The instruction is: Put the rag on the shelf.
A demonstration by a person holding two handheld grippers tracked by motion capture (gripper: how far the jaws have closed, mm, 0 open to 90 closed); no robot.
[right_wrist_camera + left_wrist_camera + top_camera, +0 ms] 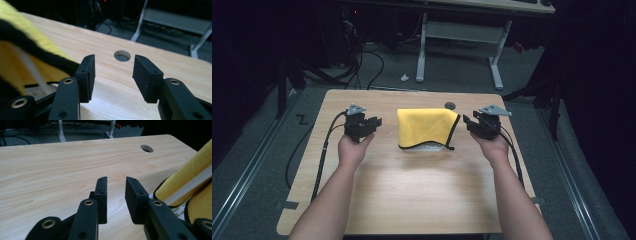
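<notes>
High view showed a yellow cloth with black edging draped over a pale, tray-like object near the middle of the table; only a thin strip of that object showed under the cloth's front edge, so its form and contents could not be determined. The left gripper stood just left of the cloth and the right gripper just right of it, neither touching it. In the left gripper view, the jaws stood a narrow way apart with nothing but bare wood between them, and the cloth was cut off at the right border. In the right gripper view, the jaws stood wider apart, also empty, with the blurred cloth close beside the left jaw. A round hole sat behind the cloth near the far edge. Bare tabletop lay open in front of the cloth and behind both grippers.
</notes>
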